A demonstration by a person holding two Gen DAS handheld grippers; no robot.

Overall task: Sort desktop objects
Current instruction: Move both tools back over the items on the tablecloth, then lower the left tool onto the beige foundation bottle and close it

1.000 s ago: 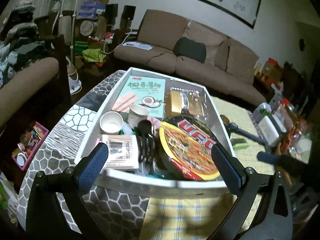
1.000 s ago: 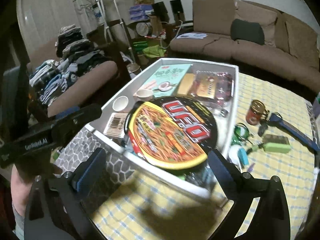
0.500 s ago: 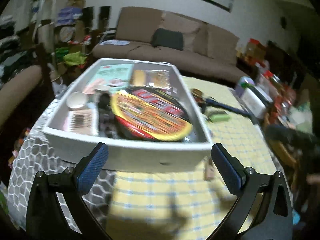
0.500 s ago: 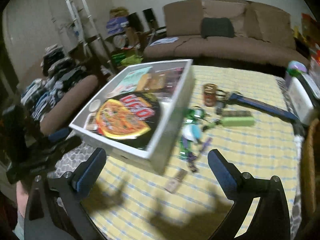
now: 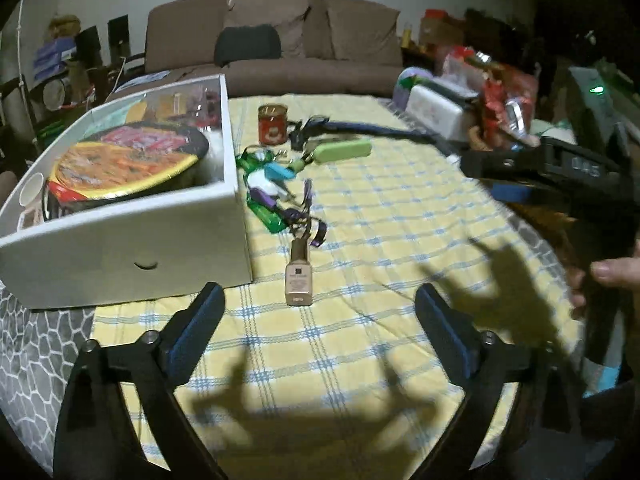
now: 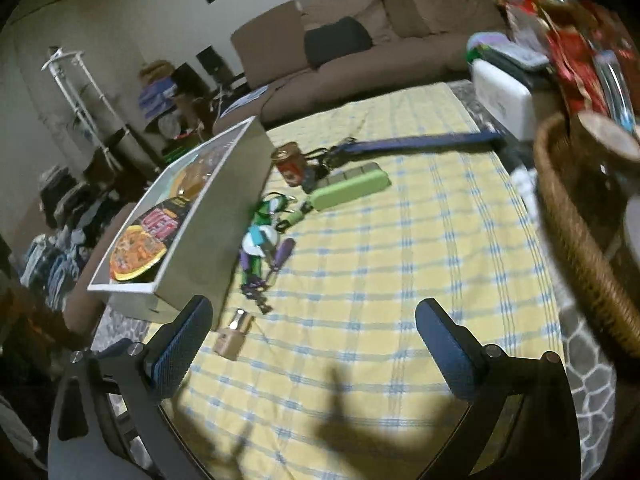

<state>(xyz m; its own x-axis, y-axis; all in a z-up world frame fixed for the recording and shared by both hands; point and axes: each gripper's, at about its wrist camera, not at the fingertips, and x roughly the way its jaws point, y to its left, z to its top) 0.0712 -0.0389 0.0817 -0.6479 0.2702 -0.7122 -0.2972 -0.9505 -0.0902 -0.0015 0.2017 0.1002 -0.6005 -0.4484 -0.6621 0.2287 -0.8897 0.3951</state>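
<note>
Hand-held grippers, left (image 5: 316, 316) and right (image 6: 312, 328), both gape wide, holding nothing; one foundation bottle (image 5: 298, 276), one white box (image 5: 120, 256).

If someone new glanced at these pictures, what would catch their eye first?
Likely the white box at the table's left, filled by a big UFO noodle bowl. Next, the beige foundation bottle lying alone on the yellow checked cloth, ahead of the open left gripper.
</note>
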